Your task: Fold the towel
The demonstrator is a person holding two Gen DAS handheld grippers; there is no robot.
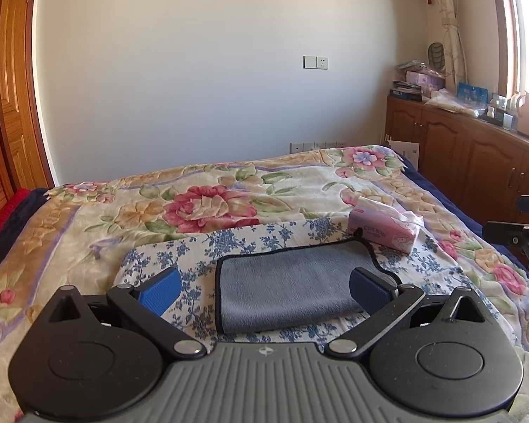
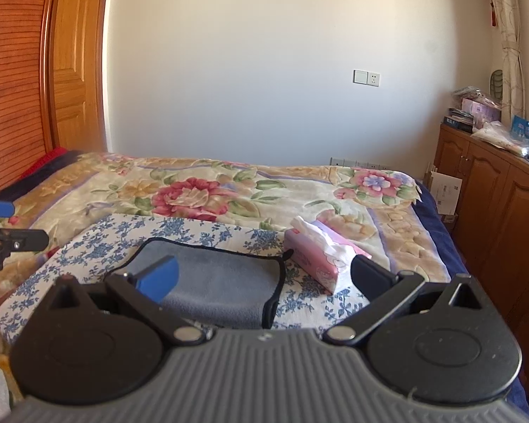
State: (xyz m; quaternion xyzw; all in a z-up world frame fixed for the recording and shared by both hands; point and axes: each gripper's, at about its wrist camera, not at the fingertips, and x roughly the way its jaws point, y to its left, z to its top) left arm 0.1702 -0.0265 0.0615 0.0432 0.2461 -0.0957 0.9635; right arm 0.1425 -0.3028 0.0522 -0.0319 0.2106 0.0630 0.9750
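Note:
A grey towel (image 1: 289,283) with a black hem lies folded on a blue-flowered white cloth (image 1: 194,253) on the bed. It also shows in the right wrist view (image 2: 222,282). My left gripper (image 1: 264,290) is open and empty, held above the towel's near side. My right gripper (image 2: 264,278) is open and empty, held above the towel's right end. Part of the right gripper shows at the right edge of the left wrist view (image 1: 518,236). Part of the left gripper shows at the left edge of the right wrist view (image 2: 3,236).
A pink tissue pack (image 1: 384,227) lies on the flowered cloth just right of the towel; it also shows in the right wrist view (image 2: 321,257). A flowered blanket (image 1: 229,197) covers the bed. Wooden cabinets (image 1: 476,162) with clutter stand at the right. A wooden door (image 2: 77,56) is at the left.

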